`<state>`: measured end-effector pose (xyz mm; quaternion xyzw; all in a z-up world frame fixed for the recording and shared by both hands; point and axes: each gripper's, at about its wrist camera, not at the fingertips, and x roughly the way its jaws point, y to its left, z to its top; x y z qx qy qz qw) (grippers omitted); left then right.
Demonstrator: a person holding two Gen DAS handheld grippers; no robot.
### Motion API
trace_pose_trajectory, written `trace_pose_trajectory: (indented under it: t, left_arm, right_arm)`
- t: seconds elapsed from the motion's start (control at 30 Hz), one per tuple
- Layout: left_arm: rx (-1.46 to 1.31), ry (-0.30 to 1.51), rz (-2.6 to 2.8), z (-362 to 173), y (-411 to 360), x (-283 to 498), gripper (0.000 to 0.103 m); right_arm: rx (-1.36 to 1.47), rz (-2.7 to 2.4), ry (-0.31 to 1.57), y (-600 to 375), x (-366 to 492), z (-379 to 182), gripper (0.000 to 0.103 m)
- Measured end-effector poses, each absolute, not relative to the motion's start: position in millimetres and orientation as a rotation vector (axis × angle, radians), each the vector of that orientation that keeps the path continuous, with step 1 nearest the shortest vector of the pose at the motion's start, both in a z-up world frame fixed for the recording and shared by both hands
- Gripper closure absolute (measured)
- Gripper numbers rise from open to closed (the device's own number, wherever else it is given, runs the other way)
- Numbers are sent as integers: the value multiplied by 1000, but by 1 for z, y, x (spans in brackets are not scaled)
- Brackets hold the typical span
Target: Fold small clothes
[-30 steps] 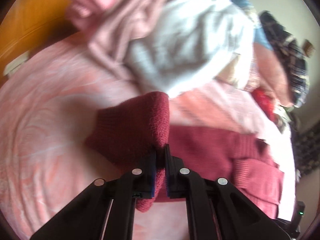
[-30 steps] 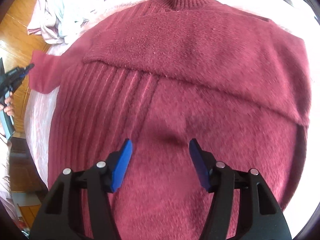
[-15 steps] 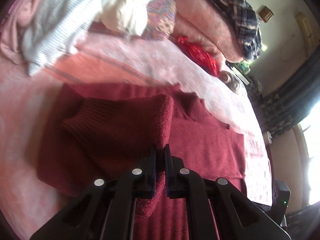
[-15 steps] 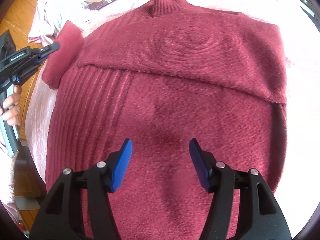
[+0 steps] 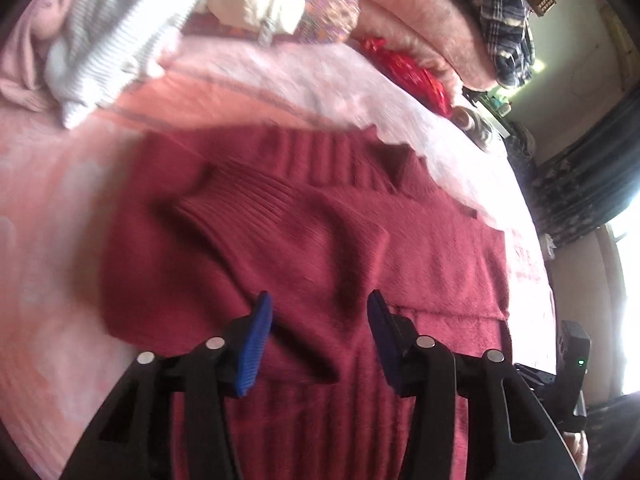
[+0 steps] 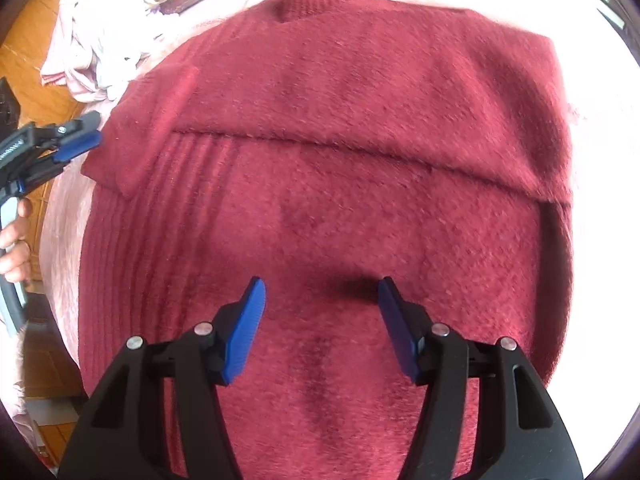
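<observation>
A dark red knit sweater [image 6: 340, 200] lies flat on a pink bed cover, collar at the far end. One sleeve [image 5: 280, 232] lies folded across its body; it also shows in the right wrist view [image 6: 140, 136]. My left gripper [image 5: 316, 336] is open and empty just above that sleeve; it also shows at the left edge of the right wrist view [image 6: 78, 140]. My right gripper [image 6: 318, 316] is open and empty, hovering over the sweater's lower middle.
A heap of white and pink clothes [image 5: 100, 32] lies at the far left of the bed. Folded pink blankets [image 5: 420, 20], a plaid cloth [image 5: 504, 20] and a red bag [image 5: 412, 72] sit beyond the sweater. Wooden floor [image 6: 28, 52] shows left of the bed.
My left gripper carried the sleeve over the sweater's body, then opened and let it go. The sleeve now lies folded on the sweater. My right gripper stayed open above the sweater.
</observation>
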<state>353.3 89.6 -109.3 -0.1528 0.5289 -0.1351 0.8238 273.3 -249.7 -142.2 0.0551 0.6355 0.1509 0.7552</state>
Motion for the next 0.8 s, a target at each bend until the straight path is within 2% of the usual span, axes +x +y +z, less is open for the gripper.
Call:
trace_pose_trajectory:
  t: [0.17,0.23,0.37,0.67,0.73,0.77,0.8]
  left_arm:
    - [-231,1188,-128,-132,123,366,54]
    - [-237,1261,-112,-155,128,372,66]
    - [-222,1248,-133,-170,130,372,66]
    - [-287,1206,-135,-147,148,361,65]
    - [-285,1203,-130,-146,153,360,65]
    - [-277,1199,-123,-146,155,360,65]
    - [-273,1198,-120,-146,156,360,65]
  right_arm:
    - [105,375,1369,-213,290,-128,43]
    - [111,391,1371,-200,298,-125,44]
    - [128,412,1372,-169,321,-118,44]
    - [196,407,1431,-127,378,-140,44]
    - [198,415,1442,-120,384,-148,61]
    - [208,444,1448,-116,386,-152,82]
    - [219,468,1448,-114,386,-154,94]
